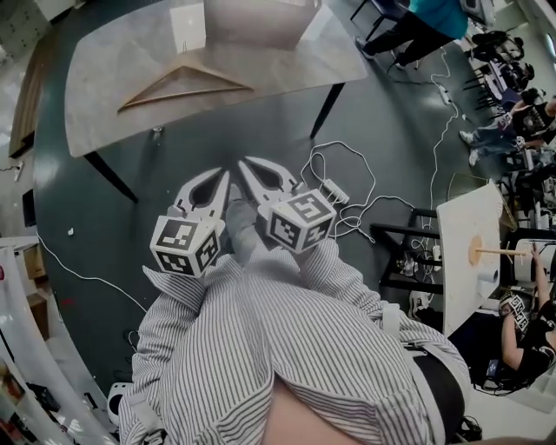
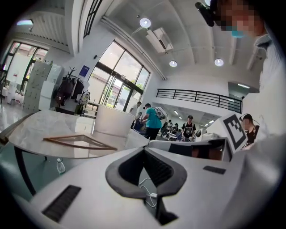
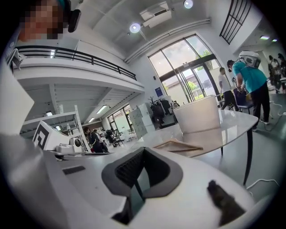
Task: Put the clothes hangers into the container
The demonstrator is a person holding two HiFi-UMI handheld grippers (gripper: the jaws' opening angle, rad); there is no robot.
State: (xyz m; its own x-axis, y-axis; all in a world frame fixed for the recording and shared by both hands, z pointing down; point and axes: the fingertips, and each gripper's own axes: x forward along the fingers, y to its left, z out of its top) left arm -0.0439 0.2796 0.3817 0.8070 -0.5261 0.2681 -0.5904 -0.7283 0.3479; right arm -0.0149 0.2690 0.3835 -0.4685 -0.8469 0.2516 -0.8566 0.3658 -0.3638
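Head view: 1 wooden clothes hanger (image 1: 182, 87) lies flat on the pale table (image 1: 104, 78), just beside the white container (image 1: 261, 22) standing at the table's far edge. The left gripper (image 1: 208, 187) and right gripper (image 1: 261, 174) hover side by side over the dark floor, well short of the table. Both have their jaws pressed together with nothing between them.
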